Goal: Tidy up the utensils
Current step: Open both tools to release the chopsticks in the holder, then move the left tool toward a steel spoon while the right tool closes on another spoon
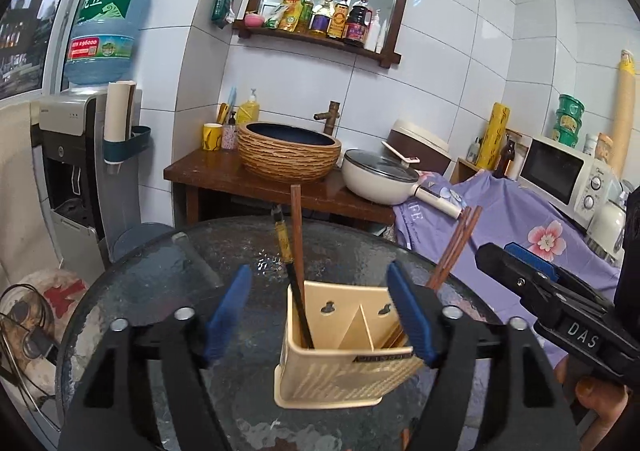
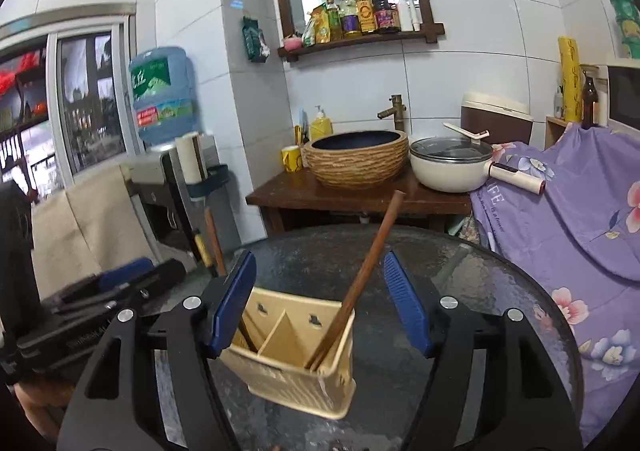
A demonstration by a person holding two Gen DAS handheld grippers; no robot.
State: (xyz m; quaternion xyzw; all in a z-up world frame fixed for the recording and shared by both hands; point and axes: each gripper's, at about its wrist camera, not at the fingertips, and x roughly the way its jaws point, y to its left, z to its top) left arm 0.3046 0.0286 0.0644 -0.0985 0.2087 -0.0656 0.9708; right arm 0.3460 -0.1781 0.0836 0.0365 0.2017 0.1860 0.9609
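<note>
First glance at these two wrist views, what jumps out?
A beige two-compartment utensil holder stands on the round glass table, chopsticks sticking up from both compartments. The left gripper and right gripper flank it, open. Behind, a woven-look basin sits on a wooden counter.

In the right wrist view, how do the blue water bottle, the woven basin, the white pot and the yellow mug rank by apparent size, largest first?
1. Woven basin
2. White pot and blue water bottle: they look about equal, so I do not rank them; their distances from the camera also differ.
3. Yellow mug, clearly the smallest.
</note>
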